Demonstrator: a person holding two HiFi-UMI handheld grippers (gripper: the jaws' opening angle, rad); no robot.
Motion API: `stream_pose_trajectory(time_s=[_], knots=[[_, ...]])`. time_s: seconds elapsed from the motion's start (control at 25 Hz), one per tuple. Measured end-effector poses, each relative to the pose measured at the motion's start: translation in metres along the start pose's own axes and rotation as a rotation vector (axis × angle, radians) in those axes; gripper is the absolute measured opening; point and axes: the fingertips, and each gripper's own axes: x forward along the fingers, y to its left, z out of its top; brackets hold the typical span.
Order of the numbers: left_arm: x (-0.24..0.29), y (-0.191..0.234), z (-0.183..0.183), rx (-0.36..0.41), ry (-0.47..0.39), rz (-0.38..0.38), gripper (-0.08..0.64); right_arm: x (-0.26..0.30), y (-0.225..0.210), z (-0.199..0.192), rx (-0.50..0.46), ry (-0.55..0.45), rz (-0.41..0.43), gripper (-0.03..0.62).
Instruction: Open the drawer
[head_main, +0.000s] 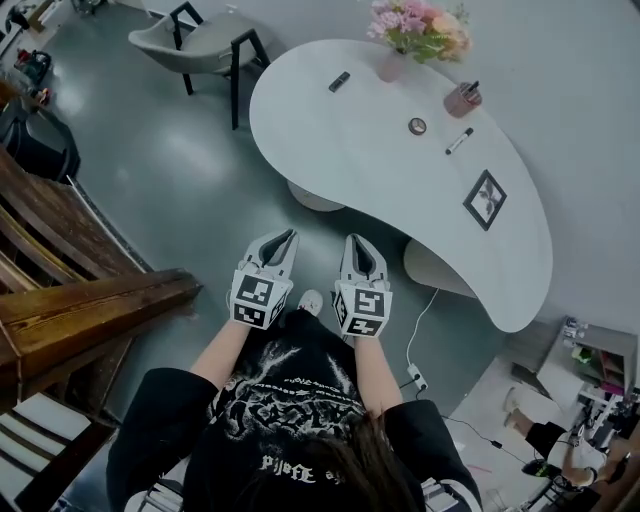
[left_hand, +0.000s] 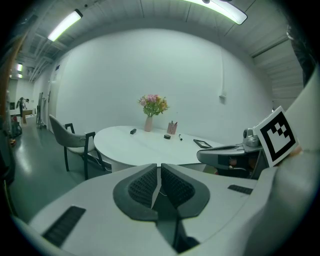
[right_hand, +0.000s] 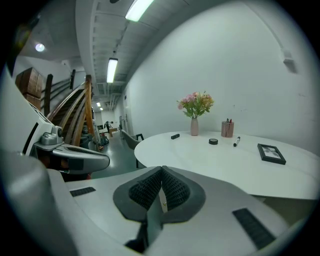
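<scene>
Drawer out of view — left gripper (head_main: 284, 237) and right gripper (head_main: 356, 242) both closed, empty

The person wears a black short-sleeved T-shirt (head_main: 290, 395) with a tangled white graphic across the chest and a line of white lettering below it. Long dark hair (head_main: 365, 465) falls over the T-shirt's collar.

Beyond the T-shirt's chest, the left hand-held gripper (head_main: 283, 240) and the right hand-held gripper (head_main: 358, 247) have smooth pale-grey shells that taper to two fingers. Each carries a cube (head_main: 260, 298) with black-and-white square markers at the end nearest the T-shirt. The pads (left_hand: 142, 187) are dark grey and finely ribbed, and dark ridged strips (right_hand: 252, 227) are set into the shell.
</scene>
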Motion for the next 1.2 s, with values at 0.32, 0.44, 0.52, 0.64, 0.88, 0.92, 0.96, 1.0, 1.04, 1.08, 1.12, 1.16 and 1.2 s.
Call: stream_pose_trajectory(time_s=[0.32, 0.44, 0.52, 0.64, 0.88, 0.92, 0.96, 1.0, 1.04, 1.08, 1.12, 1.16, 1.2], knots=[[0.008, 0.012, -0.006, 0.01, -0.038, 0.045, 0.031, 0.01, -0.005, -0.021, 0.011, 0.028, -0.019, 0.025], [0.018, 0.015, -0.019, -0.007, -0.024, 0.044, 0.031, 0.016, -0.005, -0.032, -0.006, 0.043, -0.005, 0.025], [0.027, 0.017, -0.028, -0.015, -0.015, 0.033, 0.032, 0.023, -0.008, -0.039, -0.019, 0.061, -0.006, 0.025], [0.037, 0.023, -0.034, -0.013, -0.018, 0.037, 0.031, 0.031, -0.007, -0.045, -0.017, 0.058, 0.004, 0.025], [0.051, 0.041, -0.054, -0.047, -0.043, 0.072, 0.031, 0.052, 0.007, -0.062, -0.022, 0.04, 0.037, 0.025], [0.053, 0.043, -0.058, -0.051, -0.046, 0.074, 0.032, 0.056, 0.009, -0.064, -0.021, 0.037, 0.037, 0.025], [0.056, 0.045, -0.063, -0.054, -0.045, 0.075, 0.032, 0.06, 0.01, -0.067, -0.02, 0.034, 0.038, 0.025], [0.059, 0.047, -0.069, -0.056, -0.043, 0.074, 0.031, 0.065, 0.012, -0.07, -0.018, 0.032, 0.04, 0.025], [0.062, 0.048, -0.074, -0.058, -0.044, 0.072, 0.031, 0.069, 0.013, -0.074, -0.019, 0.031, 0.043, 0.025], [0.065, 0.05, -0.078, -0.058, -0.048, 0.069, 0.032, 0.073, 0.015, -0.078, -0.022, 0.031, 0.048, 0.025], [0.068, 0.051, -0.082, -0.055, -0.052, 0.068, 0.032, 0.078, 0.016, -0.082, -0.03, 0.031, 0.054, 0.025], [0.071, 0.053, -0.085, -0.051, -0.055, 0.067, 0.032, 0.083, 0.016, -0.085, -0.041, 0.032, 0.061, 0.025], [0.074, 0.055, -0.089, -0.045, -0.055, 0.066, 0.032, 0.088, 0.016, -0.088, -0.052, 0.033, 0.066, 0.025]])
